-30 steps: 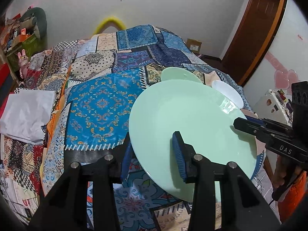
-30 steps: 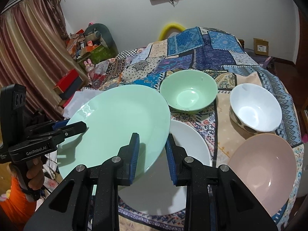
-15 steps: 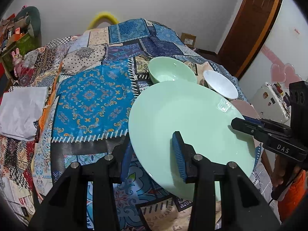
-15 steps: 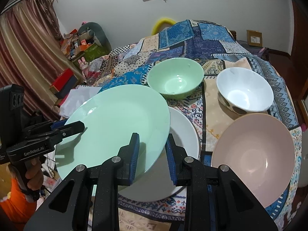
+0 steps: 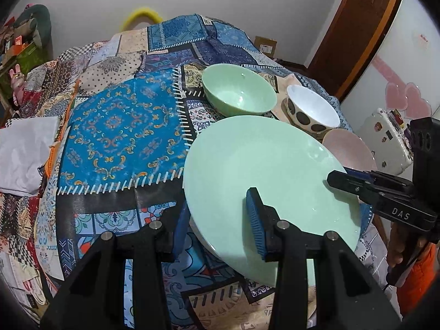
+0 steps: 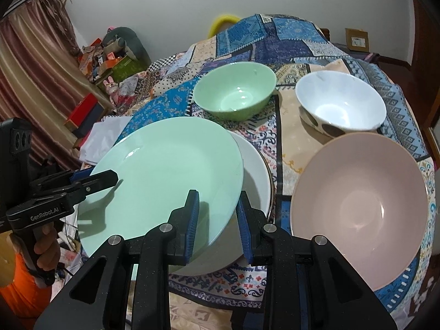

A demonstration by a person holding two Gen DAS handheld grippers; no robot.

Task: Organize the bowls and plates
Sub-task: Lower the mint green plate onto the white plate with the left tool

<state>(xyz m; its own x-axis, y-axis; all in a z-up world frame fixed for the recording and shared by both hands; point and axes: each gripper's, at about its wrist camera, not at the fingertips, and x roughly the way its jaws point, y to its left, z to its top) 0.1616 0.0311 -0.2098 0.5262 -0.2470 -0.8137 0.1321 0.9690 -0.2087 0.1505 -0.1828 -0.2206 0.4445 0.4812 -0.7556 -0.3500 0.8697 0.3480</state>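
1. The left gripper (image 5: pixel 217 220) clasped the near rim of the green plate (image 5: pixel 264 170), one blue pad under the edge and the other on top of it.
2. The right gripper (image 6: pixel 217 214) gripped the same plate (image 6: pixel 165 181) at its opposite rim — one pad above the edge, one below, both pressed to it.
3. In the left wrist view the right gripper (image 5: pixel 338 177) reached in from the right, its tip on the plate's far edge; a hand (image 5: pixel 398 250) held its grip below.
4. In the right wrist view the left gripper (image 6: pixel 110 177) came in from the left onto the plate; a hand (image 6: pixel 45 250) wrapped its handle.
5. The green plate hung tilted between the two tools, over a white plate (image 6: pixel 253 181) that lay on the patchwork cloth (image 6: pixel 288 143). Whether the two plates touched could not be told.
6. Beyond the right gripper's fingers sat a green bowl (image 6: pixel 235 93); ahead and to the right of it, a white bowl (image 6: pixel 341 104) with dark spots on its outside.
7. Just right of the right gripper lay a pink bowl (image 6: pixel 360 206) — large, upright, near the cloth's edge.
8. From the left gripper, the green bowl (image 5: pixel 239 93) stood ahead past the plate, the white bowl (image 5: pixel 313 110) beside it to the right, and the pink bowl (image 5: pixel 349 151) partly hidden behind the plate.
9. Left of the left gripper, the cloth (image 5: pixel 115 126) lay bare of dishes.
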